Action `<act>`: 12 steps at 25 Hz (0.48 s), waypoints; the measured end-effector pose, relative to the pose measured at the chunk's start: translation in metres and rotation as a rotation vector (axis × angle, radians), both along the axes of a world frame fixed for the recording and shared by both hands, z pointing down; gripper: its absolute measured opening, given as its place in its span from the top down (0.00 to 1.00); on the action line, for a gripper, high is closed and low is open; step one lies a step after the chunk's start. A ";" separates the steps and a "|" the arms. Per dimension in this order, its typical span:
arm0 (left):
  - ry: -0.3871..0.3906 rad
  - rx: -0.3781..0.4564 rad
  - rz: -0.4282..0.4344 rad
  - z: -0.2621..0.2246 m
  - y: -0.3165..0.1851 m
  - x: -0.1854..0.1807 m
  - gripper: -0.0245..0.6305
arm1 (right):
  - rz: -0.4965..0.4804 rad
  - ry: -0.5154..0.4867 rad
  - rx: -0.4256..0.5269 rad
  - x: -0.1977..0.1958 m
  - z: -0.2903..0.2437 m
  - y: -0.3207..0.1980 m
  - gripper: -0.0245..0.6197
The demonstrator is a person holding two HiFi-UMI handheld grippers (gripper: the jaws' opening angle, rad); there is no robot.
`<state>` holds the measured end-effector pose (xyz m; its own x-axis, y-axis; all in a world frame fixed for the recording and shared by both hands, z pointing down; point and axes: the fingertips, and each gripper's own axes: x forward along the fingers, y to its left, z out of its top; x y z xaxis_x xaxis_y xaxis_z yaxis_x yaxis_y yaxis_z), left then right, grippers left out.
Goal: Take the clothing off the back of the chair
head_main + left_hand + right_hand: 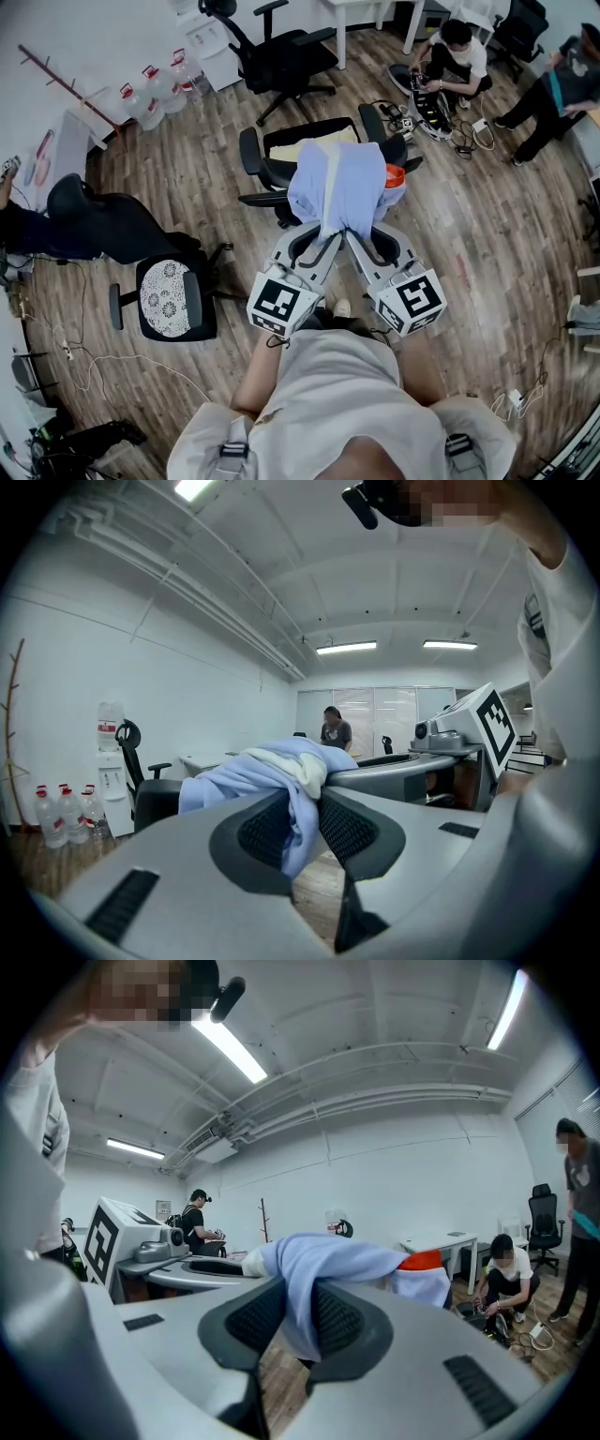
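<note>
Standing straight ahead of the person, the black chair (272,169) sits beneath the pale blue garment (339,183). The garment's long axis runs away from the jaws. Left gripper (324,242) and right gripper (358,240), side by side, each clamp its near edge, equally close.

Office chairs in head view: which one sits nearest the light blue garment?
The black chair with the cream seat pad, right behind the light blue garment; the lace-cushioned chair and bare black chair stand apart.
</note>
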<state>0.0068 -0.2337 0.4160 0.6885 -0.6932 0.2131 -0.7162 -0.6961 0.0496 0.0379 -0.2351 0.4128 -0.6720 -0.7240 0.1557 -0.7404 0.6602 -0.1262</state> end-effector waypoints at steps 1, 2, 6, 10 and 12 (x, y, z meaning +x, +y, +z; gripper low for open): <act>0.000 0.000 0.000 0.000 0.001 0.000 0.81 | -0.001 -0.001 0.000 0.000 0.000 0.001 0.82; 0.001 0.000 0.000 0.001 0.001 0.000 0.81 | -0.002 -0.001 0.001 0.000 0.000 0.001 0.82; 0.005 0.001 -0.001 0.000 0.003 0.000 0.81 | -0.005 0.001 0.005 0.000 -0.001 0.002 0.82; 0.006 0.001 -0.001 -0.005 0.006 0.000 0.81 | -0.010 -0.001 0.013 -0.001 -0.007 0.006 0.82; 0.003 0.002 -0.003 -0.008 0.008 0.000 0.81 | -0.014 -0.003 0.017 -0.001 -0.010 0.008 0.82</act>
<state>0.0068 -0.2254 0.4080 0.6873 -0.6956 0.2092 -0.7180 -0.6942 0.0505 0.0372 -0.2272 0.4030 -0.6823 -0.7173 0.1412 -0.7310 0.6722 -0.1173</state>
